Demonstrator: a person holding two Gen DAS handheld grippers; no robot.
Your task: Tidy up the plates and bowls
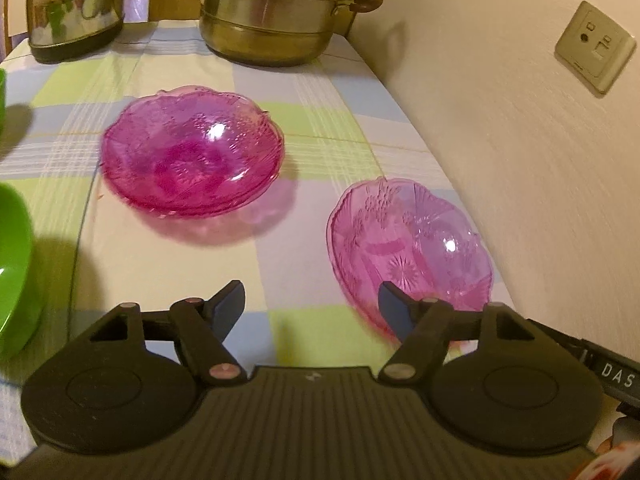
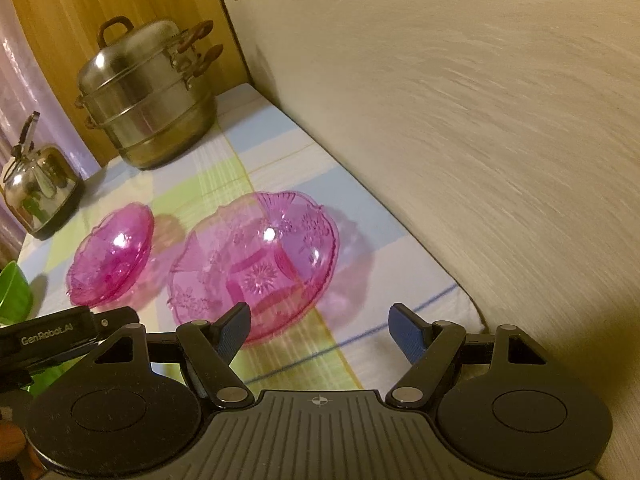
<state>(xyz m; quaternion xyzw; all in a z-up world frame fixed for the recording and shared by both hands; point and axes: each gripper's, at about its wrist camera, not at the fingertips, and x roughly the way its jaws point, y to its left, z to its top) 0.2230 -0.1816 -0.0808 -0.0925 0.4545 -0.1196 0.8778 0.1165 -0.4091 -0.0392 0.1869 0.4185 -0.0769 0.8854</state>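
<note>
Jaws of the left gripper (image 1: 311, 304) are standing wide apart and gripping nothing; only bare checked cloth (image 1: 208, 248) is lying between the blue pads. Its right pad (image 1: 394, 308) is overlapping the near rim of the pale pink bowl (image 1: 412, 240), though whether it is touching the glass or hovering over it cannot be told. That bowl is sitting on the counter just ahead and to the right of these jaws, beside the wall (image 1: 520, 140). A darker pink bowl (image 1: 192, 152) is resting farther ahead and slightly left, well apart from the jaws; it may be more than one bowl nested, but the blur is hiding that. A green bowl (image 1: 12, 272) is sitting at the far left. Beyond the pink bowls, a steamer pot (image 1: 276, 20) and a kettle (image 1: 72, 8) are standing at the back of the counter.

Jaws of the right gripper (image 2: 320, 328) are likewise spread wide and holding nothing. The pale pink bowl (image 2: 256, 260) is lying just ahead and left of them, with the left pad (image 2: 234, 332) overlapping its near rim; contact cannot be judged. The darker bowl (image 2: 112, 256) is lying farther left, near the first but apart from it. Part of the left gripper (image 2: 68, 332) is showing at the lower left.
</note>
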